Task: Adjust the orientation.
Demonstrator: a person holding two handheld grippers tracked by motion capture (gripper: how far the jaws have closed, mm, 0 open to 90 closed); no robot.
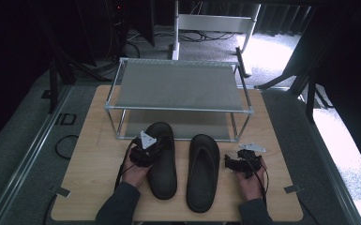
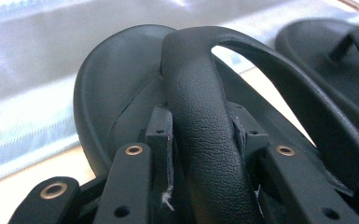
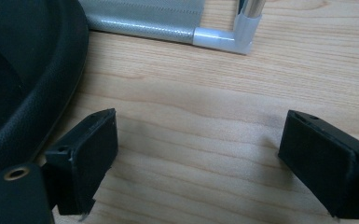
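Observation:
Two black flip-flop sandals lie side by side on the wooden table, toes toward the shoe rack. My left gripper (image 1: 149, 149) is over the left sandal (image 1: 164, 171). In the left gripper view its pads (image 2: 162, 135) press on both sides of that sandal's thick strap (image 2: 200, 116), so my left gripper (image 2: 200, 140) is shut on the strap. The right sandal (image 1: 202, 171) lies flat, with my right gripper (image 1: 238, 161) just to its right on the table. In the right gripper view my right gripper (image 3: 198, 144) stands open, jaws wide, bare wood between them, the right sandal's edge (image 3: 32, 93) at left.
A two-shelf metal shoe rack (image 1: 178, 86) with grey mesh shelves stands at the back of the table, its front right leg foot (image 3: 242, 32) close ahead of the right gripper. Bare table top (image 1: 94, 164) lies left of the sandals. Cables trail on the floor at left.

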